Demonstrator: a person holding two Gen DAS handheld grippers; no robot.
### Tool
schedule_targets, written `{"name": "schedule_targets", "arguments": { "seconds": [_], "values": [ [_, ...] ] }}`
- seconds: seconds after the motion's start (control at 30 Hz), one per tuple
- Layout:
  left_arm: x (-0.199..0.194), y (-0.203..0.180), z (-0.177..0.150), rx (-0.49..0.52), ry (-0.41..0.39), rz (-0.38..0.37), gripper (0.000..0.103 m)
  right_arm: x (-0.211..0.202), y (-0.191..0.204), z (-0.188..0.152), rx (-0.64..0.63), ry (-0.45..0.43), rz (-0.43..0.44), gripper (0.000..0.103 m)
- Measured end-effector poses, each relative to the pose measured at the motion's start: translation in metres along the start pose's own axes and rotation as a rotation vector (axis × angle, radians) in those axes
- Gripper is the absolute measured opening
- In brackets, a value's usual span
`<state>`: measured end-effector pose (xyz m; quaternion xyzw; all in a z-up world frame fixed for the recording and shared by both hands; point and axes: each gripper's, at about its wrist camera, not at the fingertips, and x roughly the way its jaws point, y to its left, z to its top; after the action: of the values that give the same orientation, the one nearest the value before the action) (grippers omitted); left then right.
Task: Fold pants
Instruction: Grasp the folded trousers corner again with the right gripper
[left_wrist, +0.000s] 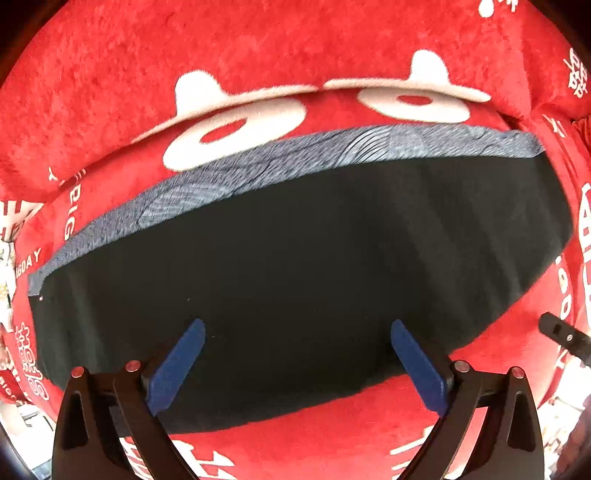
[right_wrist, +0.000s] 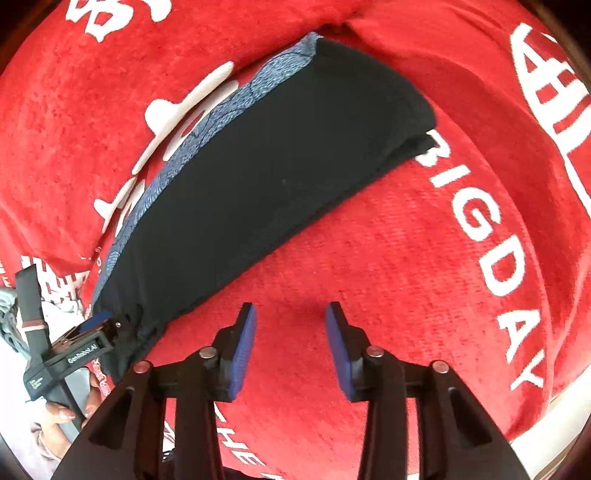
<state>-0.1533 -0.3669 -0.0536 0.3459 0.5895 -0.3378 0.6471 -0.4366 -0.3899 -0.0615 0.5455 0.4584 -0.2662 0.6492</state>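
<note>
Pants: black pants (left_wrist: 295, 258) are seen folded into a long, flat band, the knit smooth and matte, with stacked layers visible at 1 end in the right wrist view (right_wrist: 258, 177).
Trim: a strip of grey-blue patterned fabric (left_wrist: 258, 166) with fine curved line markings is seen along the far long edge of the band.
Location: the pants are laid flat on a red plush blanket (left_wrist: 184, 55), fuzzy in texture and printed with white shapes and the letters "BIGDAY" (right_wrist: 491, 243).
Left gripper: the left gripper (left_wrist: 297, 325) is held wide open, its blue ridged fingers (left_wrist: 177, 365) spread above the near edge of the black cloth; nothing is gripped.
Right gripper: the right gripper (right_wrist: 291, 308) is held partly open over bare blanket just beside the pants, with nothing between its blue fingers (right_wrist: 242, 354).
</note>
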Motion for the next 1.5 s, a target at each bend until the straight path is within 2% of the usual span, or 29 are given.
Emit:
{"name": "schedule_targets", "arguments": {
  "seconds": [0.3, 0.5, 0.57, 0.67, 0.77, 0.87, 1.0, 1.13, 1.17, 1.2, 1.23, 1.27, 1.37, 1.5],
  "values": [
    [-0.012, -0.04, 0.012, 0.022, -0.014, -0.024, 0.101, -0.017, -0.012, 0.024, 0.004, -0.025, 0.021, 0.048],
    [-0.009, -0.071, 0.03, 0.007, -0.01, -0.06, 0.101, -0.024, -0.044, 0.047, 0.119, -0.066, 0.052, 0.049],
    [-0.008, -0.081, 0.036, 0.015, -0.019, -0.069, 0.101, -0.03, -0.056, 0.054, 0.167, -0.096, 0.09, 0.049],
    [0.007, -0.079, 0.038, 0.028, -0.015, -0.045, 0.101, -0.032, -0.074, 0.057, 0.256, -0.109, 0.142, 0.049],
    [0.014, -0.075, 0.038, 0.004, -0.001, -0.055, 0.101, -0.024, -0.086, 0.051, 0.334, -0.084, 0.254, 0.049],
    [0.02, -0.071, 0.037, -0.009, 0.005, -0.069, 0.101, -0.006, -0.091, 0.049, 0.346, -0.057, 0.32, 0.049],
    [0.02, -0.072, 0.031, 0.007, -0.019, -0.064, 0.101, 0.005, -0.094, 0.058, 0.353, -0.153, 0.441, 0.05],
    [0.022, -0.084, 0.029, 0.011, -0.022, -0.058, 0.101, 0.014, -0.091, 0.07, 0.381, -0.207, 0.506, 0.053],
    [0.02, -0.087, 0.029, 0.007, -0.024, -0.056, 0.093, 0.016, -0.093, 0.071, 0.408, -0.208, 0.53, 0.053],
    [0.018, -0.091, 0.029, 0.003, -0.037, -0.046, 0.085, 0.019, -0.093, 0.073, 0.431, -0.204, 0.543, 0.049],
    [0.013, -0.092, 0.039, 0.001, -0.068, -0.017, 0.075, 0.021, -0.094, 0.075, 0.457, -0.187, 0.564, 0.027],
    [0.007, -0.092, 0.044, -0.004, -0.094, -0.008, 0.072, 0.022, -0.093, 0.076, 0.464, -0.185, 0.598, 0.012],
    [-0.005, -0.091, 0.061, -0.038, -0.158, 0.005, 0.072, 0.006, -0.077, 0.079, 0.379, -0.203, 0.603, 0.013],
    [0.014, -0.104, 0.079, -0.024, -0.152, 0.033, 0.072, -0.024, -0.049, 0.078, 0.24, -0.233, 0.593, 0.013]
  ]
}}
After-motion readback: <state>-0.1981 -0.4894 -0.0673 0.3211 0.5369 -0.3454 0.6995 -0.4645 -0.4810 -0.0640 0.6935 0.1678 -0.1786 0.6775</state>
